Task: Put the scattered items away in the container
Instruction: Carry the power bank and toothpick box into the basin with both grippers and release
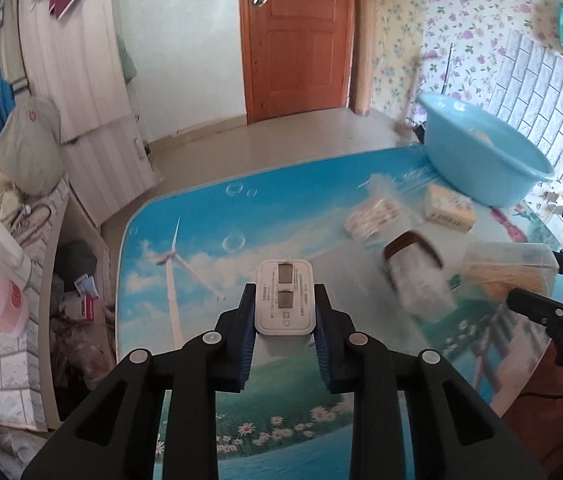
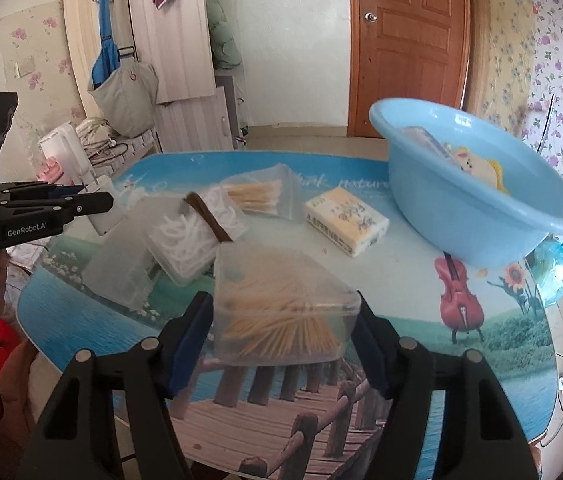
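Left gripper clamps white box; right gripper squeezes toothpick tub, apparently lifted. Basin waits at two o'clock. Risk: thin tub flexes, slips from pads, spills toothpicks onto table.

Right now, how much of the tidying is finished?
A couple of items already lie in the blue basin. The left hand-held gripper holds a white box; the right hand-held gripper grips a toothpick box. Tissue pack, cotton swabs and floss box wait.
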